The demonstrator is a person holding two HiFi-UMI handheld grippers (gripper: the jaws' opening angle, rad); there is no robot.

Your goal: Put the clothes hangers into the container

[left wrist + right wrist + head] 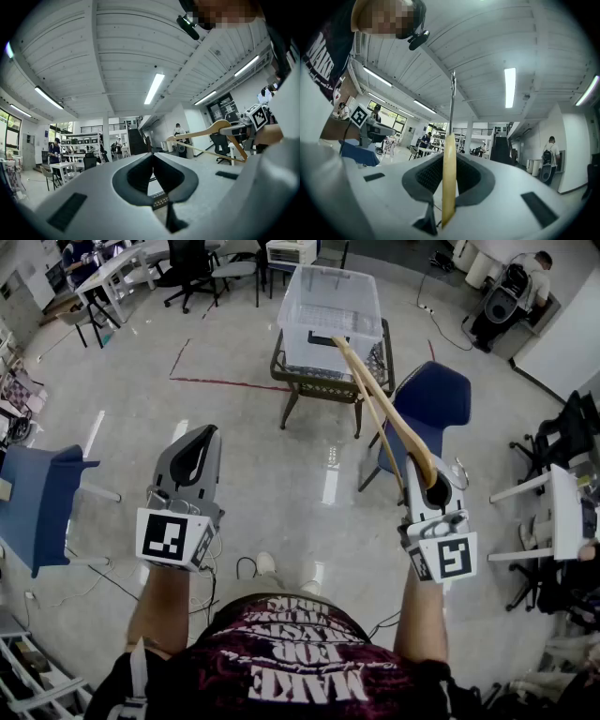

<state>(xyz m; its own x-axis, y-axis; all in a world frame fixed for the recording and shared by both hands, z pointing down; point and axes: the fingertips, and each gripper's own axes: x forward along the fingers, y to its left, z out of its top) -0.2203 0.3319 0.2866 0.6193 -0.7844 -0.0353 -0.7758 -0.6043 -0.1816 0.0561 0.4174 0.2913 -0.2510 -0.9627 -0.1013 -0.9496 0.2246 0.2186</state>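
My right gripper [424, 474] is shut on a wooden clothes hanger [382, 413], whose long arm reaches up and forward toward the clear plastic container [300, 296]. In the right gripper view the hanger [449, 178] stands edge-on between the pads, and its metal hook rises above my right gripper [449, 161]. The container stands on a dark metal table [323, 382], and a dark item [323, 337] lies inside it. My left gripper [201, 439] hovers over the floor at the left, shut and holding nothing. In the left gripper view its jaws [152, 158] meet, and the hanger [211, 129] shows to the right.
A blue chair [427, 401] stands right of the table, under the hanger. Another blue chair [42, 502] is at the left. Office chairs and desks [192, 268] line the back, a white desk [562, 512] is at the right, and a person [536, 277] sits far right.
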